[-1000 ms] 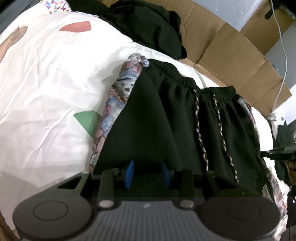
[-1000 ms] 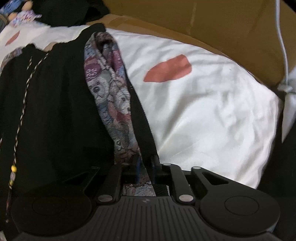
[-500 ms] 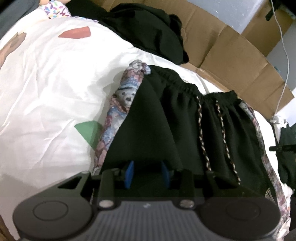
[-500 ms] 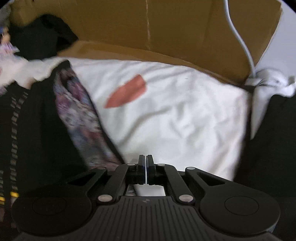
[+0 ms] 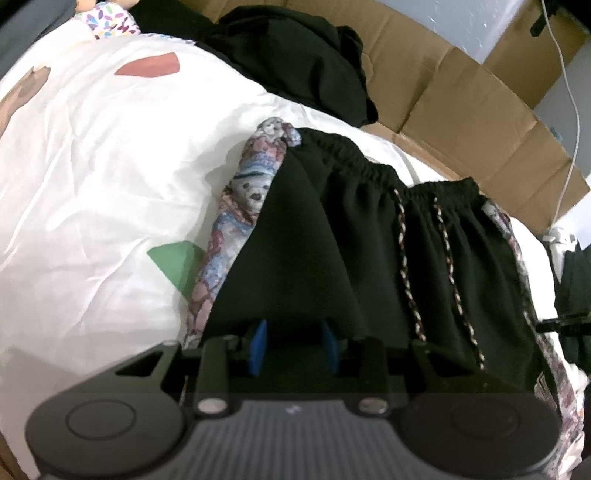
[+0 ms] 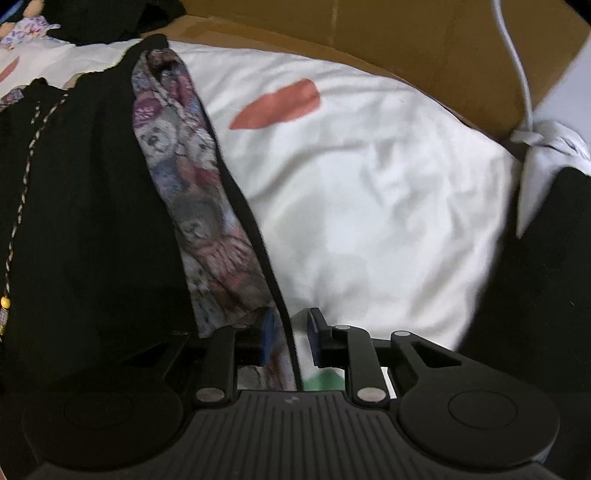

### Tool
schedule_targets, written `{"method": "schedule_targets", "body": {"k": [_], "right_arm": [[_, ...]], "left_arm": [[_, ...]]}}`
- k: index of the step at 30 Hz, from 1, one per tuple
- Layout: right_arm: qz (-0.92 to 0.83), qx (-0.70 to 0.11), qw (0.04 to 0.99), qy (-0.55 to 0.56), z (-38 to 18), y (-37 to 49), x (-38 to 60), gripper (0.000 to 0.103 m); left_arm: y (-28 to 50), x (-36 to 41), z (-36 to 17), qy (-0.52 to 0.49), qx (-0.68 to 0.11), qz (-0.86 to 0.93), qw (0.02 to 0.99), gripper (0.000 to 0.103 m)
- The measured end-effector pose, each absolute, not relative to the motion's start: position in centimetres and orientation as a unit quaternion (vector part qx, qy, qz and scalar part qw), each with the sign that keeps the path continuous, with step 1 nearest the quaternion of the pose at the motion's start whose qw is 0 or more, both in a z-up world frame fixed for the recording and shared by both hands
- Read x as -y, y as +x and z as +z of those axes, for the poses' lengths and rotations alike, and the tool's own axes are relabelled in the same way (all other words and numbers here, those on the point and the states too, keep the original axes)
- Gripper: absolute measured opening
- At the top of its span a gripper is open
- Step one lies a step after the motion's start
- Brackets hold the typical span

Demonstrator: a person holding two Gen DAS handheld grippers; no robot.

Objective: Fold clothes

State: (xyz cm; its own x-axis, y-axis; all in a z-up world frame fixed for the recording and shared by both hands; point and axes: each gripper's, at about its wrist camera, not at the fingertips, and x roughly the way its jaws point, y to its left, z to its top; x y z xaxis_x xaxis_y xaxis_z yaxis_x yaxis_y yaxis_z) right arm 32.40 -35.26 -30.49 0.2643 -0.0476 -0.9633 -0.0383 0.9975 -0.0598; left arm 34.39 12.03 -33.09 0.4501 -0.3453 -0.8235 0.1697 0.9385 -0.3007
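Barely begun, by the look of it: black shorts (image 5: pixel 354 258) spread flat at frame centre on the white bed (image 5: pixel 92 177), no fold made. Left gripper (image 5: pixel 293 345) partly open, dark cloth between the pads; grip uncertain. Right gripper (image 6: pixel 290 334) just opening, straddling the printed side edge, not pinching. Cardboard box (image 6: pixel 369 33) along upper frame, contents unseen.

Left gripper (image 5: pixel 293 345) sits over black shorts (image 5: pixel 369 266) on white sheet (image 5: pixel 92 166).
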Motion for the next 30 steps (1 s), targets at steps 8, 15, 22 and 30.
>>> {"method": "schedule_targets", "body": {"k": [8, 15, 22, 30], "right_arm": [[-0.029, -0.617, 0.786, -0.003, -29.1, 29.8, 37.3, 0.023], [-0.015, -0.614, 0.788, 0.041, -29.3, 26.8, 37.1, 0.023], [-0.025, -0.634, 0.772, 0.027, -31.2, 25.0, 37.5, 0.024], [-0.033, -0.616, 0.787, 0.011, -28.8, 24.7, 37.7, 0.025]], "left_arm": [[34.7, -11.5, -32.7, -0.091, -0.498, -0.161, 0.847, 0.036], [34.5, -10.8, -32.8, -0.075, -0.506, -0.159, 0.844, 0.036], [33.9, -10.3, -32.8, -0.058, -0.51, -0.164, 0.842, 0.039], [34.1, -10.6, -33.2, -0.059, -0.514, -0.156, 0.841, 0.039]]}}
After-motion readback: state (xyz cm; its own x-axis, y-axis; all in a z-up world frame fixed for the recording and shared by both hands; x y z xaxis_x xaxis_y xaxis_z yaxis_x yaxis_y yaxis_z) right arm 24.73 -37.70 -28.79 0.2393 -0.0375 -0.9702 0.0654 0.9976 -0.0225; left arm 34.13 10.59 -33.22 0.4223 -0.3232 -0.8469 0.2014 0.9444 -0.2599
